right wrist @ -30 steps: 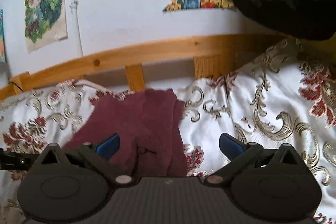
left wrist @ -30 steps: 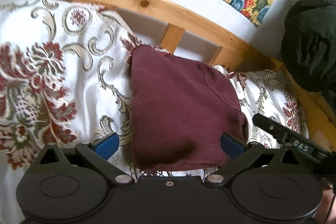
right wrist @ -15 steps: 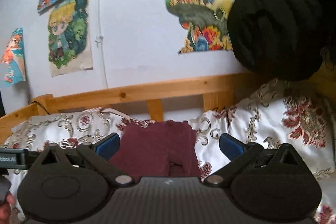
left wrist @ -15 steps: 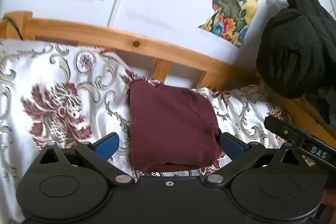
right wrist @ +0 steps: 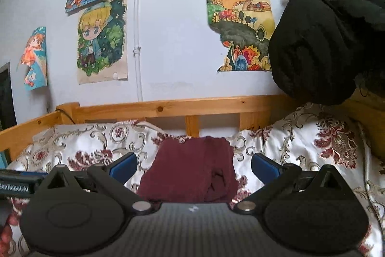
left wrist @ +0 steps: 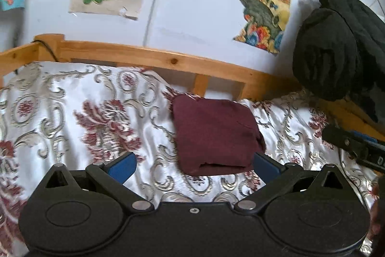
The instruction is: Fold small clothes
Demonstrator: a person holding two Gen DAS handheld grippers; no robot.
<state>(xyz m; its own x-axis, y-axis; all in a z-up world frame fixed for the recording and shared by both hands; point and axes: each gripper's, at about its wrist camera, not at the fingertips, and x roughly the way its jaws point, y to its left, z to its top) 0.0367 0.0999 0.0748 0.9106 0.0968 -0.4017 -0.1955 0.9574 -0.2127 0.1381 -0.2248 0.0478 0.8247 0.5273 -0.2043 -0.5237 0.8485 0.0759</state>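
A maroon garment lies folded into a compact square on the floral bedspread, close to the wooden rail. My left gripper is open, pulled back from the garment, with nothing between its blue pads. In the right wrist view the same maroon garment shows its layered open edge towards me. My right gripper is open too, held back above the bedspread, empty. The right gripper's finger appears at the right edge of the left wrist view.
A wooden bed rail runs behind the bedding against a white wall with colourful drawings. A black padded jacket hangs at the right above the bed. A thin cable drops over the rail's left post.
Both grippers have drawn back and tilted up from the folded garment, which now looks smaller and farther away. More of the wall and drawings has come into view. Both stay open.
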